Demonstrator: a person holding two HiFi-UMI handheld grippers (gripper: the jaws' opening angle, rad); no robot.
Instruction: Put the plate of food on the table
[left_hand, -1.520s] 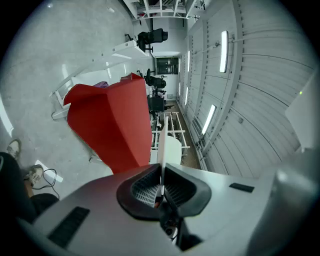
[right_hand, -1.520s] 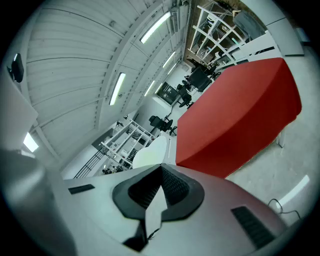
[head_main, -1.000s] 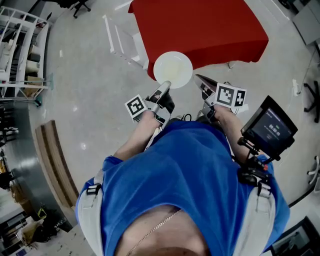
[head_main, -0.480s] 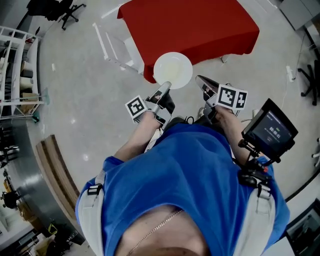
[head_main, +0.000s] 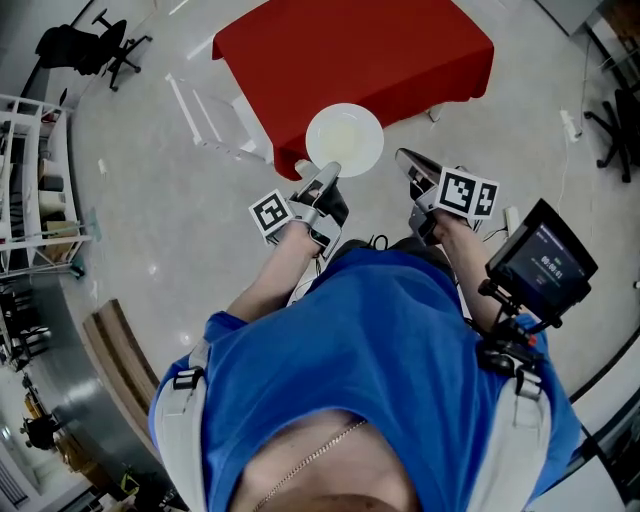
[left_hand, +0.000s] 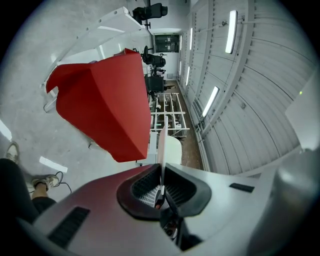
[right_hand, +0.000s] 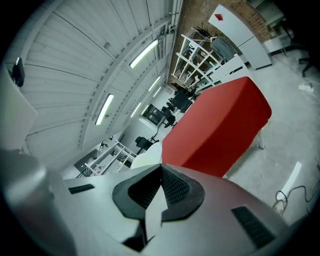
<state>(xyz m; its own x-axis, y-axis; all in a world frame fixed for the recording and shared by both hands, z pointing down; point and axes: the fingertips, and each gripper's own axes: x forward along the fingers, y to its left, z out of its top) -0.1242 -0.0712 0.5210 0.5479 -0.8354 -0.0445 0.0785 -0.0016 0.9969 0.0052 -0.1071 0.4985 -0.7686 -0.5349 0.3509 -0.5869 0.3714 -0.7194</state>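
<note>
Grey floor (head_main: 150, 200), red table (head_main: 350, 50) ahead, left gripper (head_main: 333, 170) pinching rim of white plate (head_main: 345, 135) near table edge, right gripper (head_main: 401, 154) pressed together, empty, just beside plate.

The red table (head_main: 350, 50) has shifted left (plate (head_main: 344, 140) overlaps it more).

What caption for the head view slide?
Left gripper shut on the rim of a white plate, held at the near edge of the red table; right gripper shut and empty alongside.
</note>
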